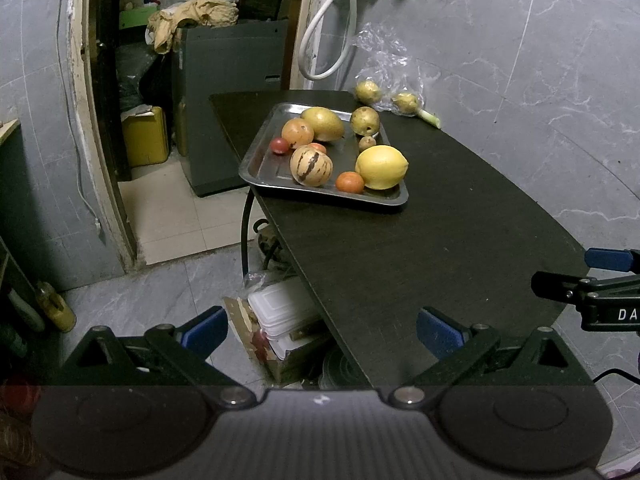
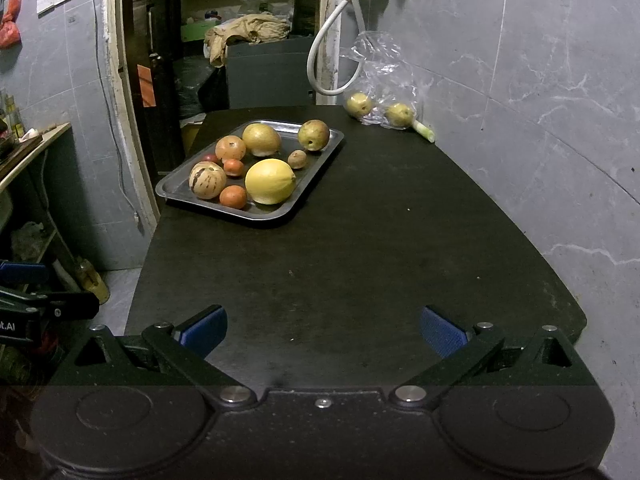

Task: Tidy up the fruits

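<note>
Left gripper [image 1: 322, 330] and right gripper [image 2: 324, 330] both spread wide, empty — fruit-filled tray [image 2: 316, 168] far across table [image 2: 360, 260].

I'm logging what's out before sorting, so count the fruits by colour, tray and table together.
Yellow, the lemon: 1
Striped cream melon: 1
Pale orange-pink, round: 1
Small orange or red: 3
Yellow-brown, on the tray: 3
Yellow-brown, by the plastic bag: 2
Total: 11

White letters "DA" on the right tool [image 1: 608, 284]; ".AI" on the left tool [image 2: 24, 300].
</note>
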`<state>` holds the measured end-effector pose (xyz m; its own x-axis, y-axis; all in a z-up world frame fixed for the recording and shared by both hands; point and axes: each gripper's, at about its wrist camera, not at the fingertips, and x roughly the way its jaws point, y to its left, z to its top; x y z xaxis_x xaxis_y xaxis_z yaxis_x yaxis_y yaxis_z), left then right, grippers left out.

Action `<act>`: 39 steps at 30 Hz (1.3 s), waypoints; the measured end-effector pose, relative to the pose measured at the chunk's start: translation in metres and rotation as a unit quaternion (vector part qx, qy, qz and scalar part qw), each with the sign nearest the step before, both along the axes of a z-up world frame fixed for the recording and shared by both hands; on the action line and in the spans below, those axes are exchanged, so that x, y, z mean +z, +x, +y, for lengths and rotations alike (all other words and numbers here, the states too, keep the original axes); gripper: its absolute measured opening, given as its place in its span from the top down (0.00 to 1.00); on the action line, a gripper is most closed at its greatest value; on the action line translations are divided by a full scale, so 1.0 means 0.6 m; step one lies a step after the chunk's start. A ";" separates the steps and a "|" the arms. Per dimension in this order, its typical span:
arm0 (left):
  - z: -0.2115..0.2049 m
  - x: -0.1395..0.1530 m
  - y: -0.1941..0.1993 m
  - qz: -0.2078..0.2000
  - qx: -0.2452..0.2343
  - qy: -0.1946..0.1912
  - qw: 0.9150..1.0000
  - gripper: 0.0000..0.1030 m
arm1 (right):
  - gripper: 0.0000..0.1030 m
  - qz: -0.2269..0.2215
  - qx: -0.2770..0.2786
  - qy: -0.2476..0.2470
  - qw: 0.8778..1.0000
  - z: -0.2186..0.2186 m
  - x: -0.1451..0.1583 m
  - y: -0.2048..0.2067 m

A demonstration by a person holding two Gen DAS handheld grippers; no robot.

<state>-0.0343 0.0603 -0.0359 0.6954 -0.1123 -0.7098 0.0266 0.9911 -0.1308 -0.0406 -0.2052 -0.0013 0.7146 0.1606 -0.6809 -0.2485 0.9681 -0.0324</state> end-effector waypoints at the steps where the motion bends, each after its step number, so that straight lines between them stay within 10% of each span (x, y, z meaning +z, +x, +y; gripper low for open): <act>1: 0.000 0.000 0.000 0.000 0.000 0.000 1.000 0.01 | 0.01 0.000 0.000 0.000 1.000 0.000 0.000 0.000; 39: -0.018 0.006 -0.003 -0.003 0.008 0.013 1.000 0.01 | 0.01 0.004 -0.001 0.000 1.000 -0.005 -0.005 0.006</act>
<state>-0.0361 0.0494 -0.0324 0.7014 -0.0830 -0.7079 0.0120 0.9944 -0.1048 -0.0369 -0.2085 -0.0045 0.7095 0.1591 -0.6865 -0.2473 0.9684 -0.0311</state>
